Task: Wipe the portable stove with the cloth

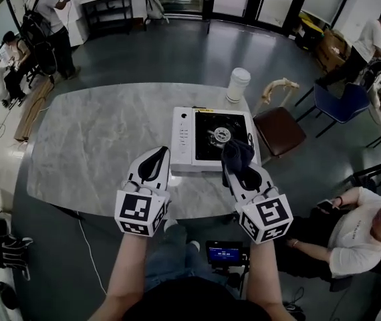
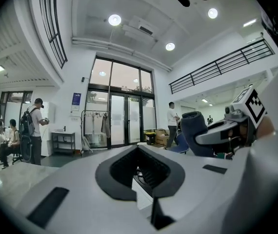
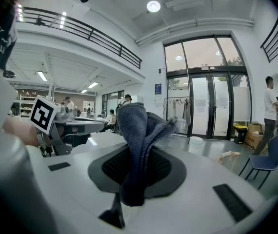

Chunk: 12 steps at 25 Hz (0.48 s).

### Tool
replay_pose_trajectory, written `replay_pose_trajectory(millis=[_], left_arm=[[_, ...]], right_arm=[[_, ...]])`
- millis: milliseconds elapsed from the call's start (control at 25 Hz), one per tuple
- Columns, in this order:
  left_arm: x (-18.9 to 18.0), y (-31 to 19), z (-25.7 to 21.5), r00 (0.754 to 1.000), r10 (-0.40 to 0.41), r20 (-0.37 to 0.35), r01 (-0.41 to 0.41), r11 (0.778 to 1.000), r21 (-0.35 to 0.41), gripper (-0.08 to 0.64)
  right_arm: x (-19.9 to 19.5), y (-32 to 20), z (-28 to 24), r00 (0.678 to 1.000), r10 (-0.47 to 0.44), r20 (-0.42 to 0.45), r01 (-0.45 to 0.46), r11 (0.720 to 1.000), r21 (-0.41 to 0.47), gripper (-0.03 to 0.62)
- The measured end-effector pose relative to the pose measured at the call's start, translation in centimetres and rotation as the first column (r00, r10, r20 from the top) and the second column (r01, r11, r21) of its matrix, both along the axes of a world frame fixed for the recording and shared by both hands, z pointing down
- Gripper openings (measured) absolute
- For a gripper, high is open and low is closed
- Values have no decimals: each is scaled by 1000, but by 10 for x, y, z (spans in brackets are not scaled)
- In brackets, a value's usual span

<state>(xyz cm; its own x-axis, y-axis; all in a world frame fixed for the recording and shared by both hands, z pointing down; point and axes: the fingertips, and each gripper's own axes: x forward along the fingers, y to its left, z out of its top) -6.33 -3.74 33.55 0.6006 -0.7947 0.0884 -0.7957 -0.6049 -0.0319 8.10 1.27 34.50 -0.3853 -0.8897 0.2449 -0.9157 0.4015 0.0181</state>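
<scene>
dark grey floor (image 1: pixel 177 52) | grey marble table (image 1: pixel 90 146) | brown chair (image 1: pixel 279 129) | blue chair (image 1: pixel 347 100) | glass doors (image 3: pixel 209 106) | ceiling spotlights (image 3: pixel 153 6)

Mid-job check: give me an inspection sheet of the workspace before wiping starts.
Surface: grey marble table, rounded corners.
Job's things: white portable stove at the table's right; dark cloth held over its near right corner.
Clutter: white cup beyond the stove.
Grippers: left gripper shut, empty; right gripper shut on cloth.
Cables: white cable on the floor under the table.
Surroundings: brown chair beside the table; seated person at right.
</scene>
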Motion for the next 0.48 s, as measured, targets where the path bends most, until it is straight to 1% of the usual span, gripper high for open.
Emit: replay_pose_trajectory(millis=[240, 360, 480], left_arm=[[-14, -39, 13, 1000, -25, 0, 25, 1000, -17, 11], [-18, -64, 13, 999, -31, -7, 31, 999, -20, 11], [-24, -88, 12, 999, -36, -9, 36, 999, -22, 11]], right_arm=[[-9, -43, 12, 1000, -15, -10, 15, 1000, -23, 75], [-14, -69, 16, 999, -31, -31, 29, 999, -38, 75], [-24, -99, 17, 996, -64, -61, 61, 997, -46, 75]])
